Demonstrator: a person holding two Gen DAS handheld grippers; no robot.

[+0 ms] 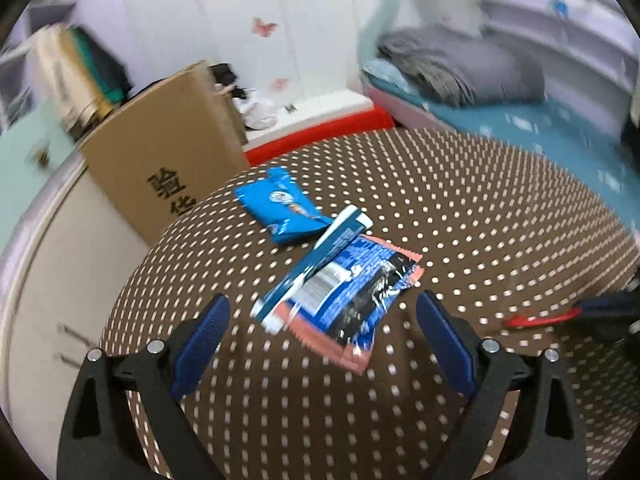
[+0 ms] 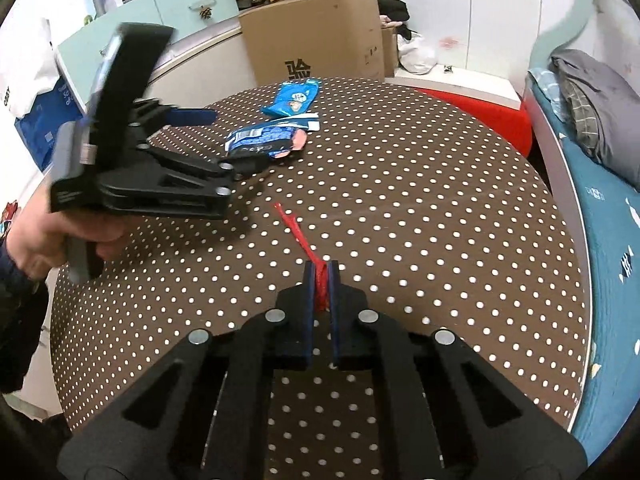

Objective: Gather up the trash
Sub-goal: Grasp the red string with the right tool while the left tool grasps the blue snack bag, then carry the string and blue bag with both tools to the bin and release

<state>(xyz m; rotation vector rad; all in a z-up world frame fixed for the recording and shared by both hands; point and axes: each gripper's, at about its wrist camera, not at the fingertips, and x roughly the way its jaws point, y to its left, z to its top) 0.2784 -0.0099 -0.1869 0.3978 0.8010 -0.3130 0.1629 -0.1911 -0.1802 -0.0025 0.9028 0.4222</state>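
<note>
A round table (image 1: 480,208) under a brown, white-dotted cloth carries the trash. A pink-edged blue and black wrapper (image 1: 352,292) lies just ahead of my left gripper (image 1: 322,308), whose blue pads stand wide apart and touch nothing. A flat blue and white packet (image 1: 320,256) rests across that wrapper. Farther back lies a bright blue snack bag (image 1: 280,212). In the right wrist view my right gripper (image 2: 321,276) is shut on a red strip (image 2: 296,232) that trails forward over the cloth. The left gripper (image 2: 216,140), held by a hand (image 2: 44,240), hovers over the wrappers (image 2: 264,140).
A tall cardboard box (image 2: 316,36) stands behind the table. A red stool (image 2: 480,112) sits at the back right. A bed with a teal sheet (image 2: 600,216) and grey bedding runs along the right side. A curved cabinet (image 2: 188,60) bounds the left.
</note>
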